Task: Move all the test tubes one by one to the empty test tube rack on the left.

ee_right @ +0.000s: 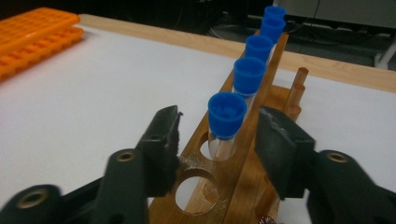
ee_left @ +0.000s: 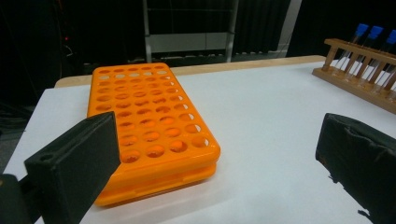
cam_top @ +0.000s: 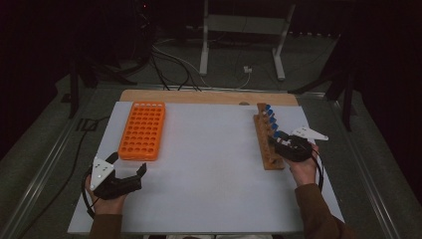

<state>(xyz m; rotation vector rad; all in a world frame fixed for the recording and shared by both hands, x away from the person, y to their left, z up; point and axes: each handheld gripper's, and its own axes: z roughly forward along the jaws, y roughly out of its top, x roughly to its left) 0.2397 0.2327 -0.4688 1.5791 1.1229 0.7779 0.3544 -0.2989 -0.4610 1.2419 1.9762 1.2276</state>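
I have the right gripper [ee_right: 218, 140] straddling the nearest blue-capped tube [ee_right: 226, 119] in the wooden rack [cam_top: 267, 144] at three o'clock, jaws half-closed but clear of it, lined up for lifting. The left gripper [ee_left: 217, 154] waits wide open, empty, beside the orange rack [ee_left: 149, 128] at nine o'clock.

The rack [cam_top: 143, 131] near the tabletop's [cam_top: 209, 164] left edge is bright orange, dotted with a regular grid of round holes. Toward the white tabletop's right edge, the brown wooden stand [ee_right: 243, 154] carries clear tubes [ee_right: 223, 140] with blue caps [ee_right: 227, 113]. Both grippers' pads are black.
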